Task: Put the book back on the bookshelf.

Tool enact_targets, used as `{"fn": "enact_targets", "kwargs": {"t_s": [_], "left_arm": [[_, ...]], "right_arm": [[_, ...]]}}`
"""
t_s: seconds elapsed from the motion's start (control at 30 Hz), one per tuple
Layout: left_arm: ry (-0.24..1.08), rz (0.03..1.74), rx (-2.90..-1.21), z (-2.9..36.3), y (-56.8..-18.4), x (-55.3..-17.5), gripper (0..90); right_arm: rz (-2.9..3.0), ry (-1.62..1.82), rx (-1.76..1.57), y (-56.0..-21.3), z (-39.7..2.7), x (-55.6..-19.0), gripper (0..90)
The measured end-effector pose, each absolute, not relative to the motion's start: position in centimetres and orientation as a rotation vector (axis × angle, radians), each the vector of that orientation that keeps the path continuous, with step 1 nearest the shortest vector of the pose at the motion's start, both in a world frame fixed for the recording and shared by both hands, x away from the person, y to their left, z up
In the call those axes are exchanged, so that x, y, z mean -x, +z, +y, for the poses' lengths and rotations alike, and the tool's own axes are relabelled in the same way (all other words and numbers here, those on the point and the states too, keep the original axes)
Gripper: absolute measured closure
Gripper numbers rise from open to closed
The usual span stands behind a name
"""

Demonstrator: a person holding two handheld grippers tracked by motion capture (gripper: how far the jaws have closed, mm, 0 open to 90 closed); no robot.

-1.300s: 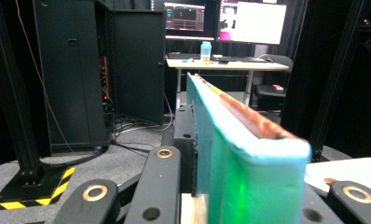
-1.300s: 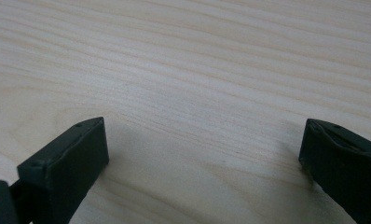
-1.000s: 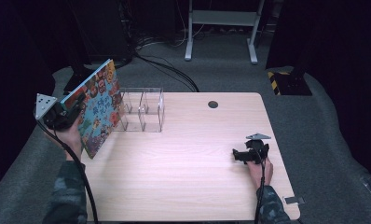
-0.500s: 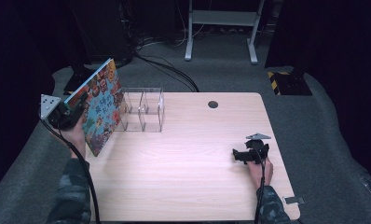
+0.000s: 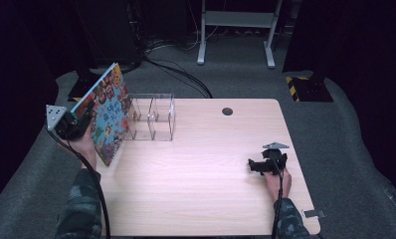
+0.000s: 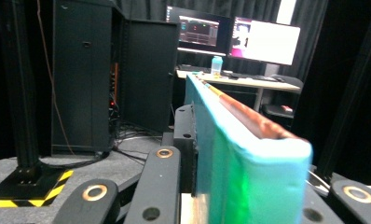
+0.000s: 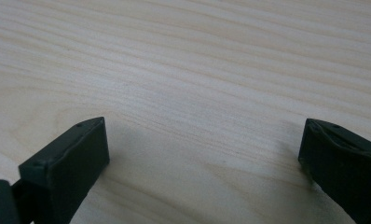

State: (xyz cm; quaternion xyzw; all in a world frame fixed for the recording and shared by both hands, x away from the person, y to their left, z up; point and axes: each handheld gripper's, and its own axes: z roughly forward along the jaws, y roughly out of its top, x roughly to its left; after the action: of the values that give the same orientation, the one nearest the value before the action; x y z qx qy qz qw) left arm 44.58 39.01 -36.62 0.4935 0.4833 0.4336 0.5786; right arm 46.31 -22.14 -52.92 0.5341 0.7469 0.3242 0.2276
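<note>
One book (image 5: 108, 117) with a colourful cover is clamped in the left gripper's (image 5: 81, 119) fingers, tilted above the desk's (image 5: 196, 164) left edge, just beside a clear rack (image 5: 151, 117); the right gripper (image 5: 258, 165) rests on the desk, fingers spread and empty

A dim room with grey carpet (image 5: 350, 149), dark curtains, black cables (image 5: 181, 74) and a grey metal stand (image 5: 236, 20) behind a light wood table (image 5: 211, 189); 2 lit monitors (image 6: 235, 37) glow on a far desk (image 6: 249, 83).
</note>
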Motion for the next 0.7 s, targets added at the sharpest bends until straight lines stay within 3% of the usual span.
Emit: {"fn": "enact_targets", "kwargs": {"t_s": [0.7], "left_arm": [[0.989, 1.200, -1.015, 38.6, -38.3, -45.2, 80.3]], "right_arm": [[2.060, 0.890, -1.476, -52.9, -22.1, -46.3, 1.3]]}}
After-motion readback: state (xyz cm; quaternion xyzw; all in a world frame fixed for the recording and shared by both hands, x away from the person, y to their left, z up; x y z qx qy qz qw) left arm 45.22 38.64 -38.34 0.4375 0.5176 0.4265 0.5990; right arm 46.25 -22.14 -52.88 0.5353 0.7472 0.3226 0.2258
